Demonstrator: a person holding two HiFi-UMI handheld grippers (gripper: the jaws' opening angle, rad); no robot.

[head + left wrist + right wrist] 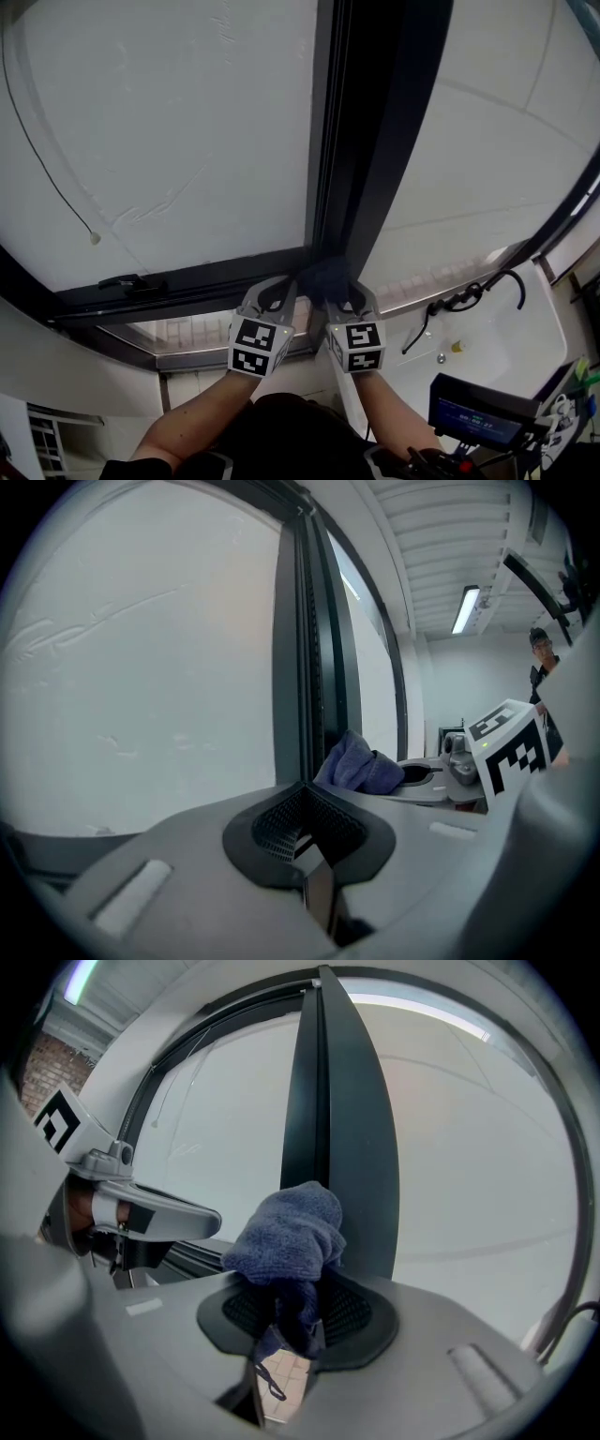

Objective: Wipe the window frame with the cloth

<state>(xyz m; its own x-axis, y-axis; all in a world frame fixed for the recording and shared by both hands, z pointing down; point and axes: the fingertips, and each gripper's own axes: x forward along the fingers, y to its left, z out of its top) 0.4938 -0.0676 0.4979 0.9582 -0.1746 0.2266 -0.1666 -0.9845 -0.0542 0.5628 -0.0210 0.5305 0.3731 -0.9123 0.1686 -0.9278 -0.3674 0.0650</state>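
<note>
- The right gripper (291, 1324) is clamping a bunched-up blue cloth (286, 1232). It's looking soft and fuzzy, and it's sitting at the foot of the dark vertical window frame (342, 1101).
- The left gripper (305, 829) is riding just beside it, jaws pressed together on nothing.
- I'm guessing this is early going: no wiped patch is showing, and the whole smooth, matte upright is waiting above.
- The panes (169, 122) are looking milky and flat.
</note>
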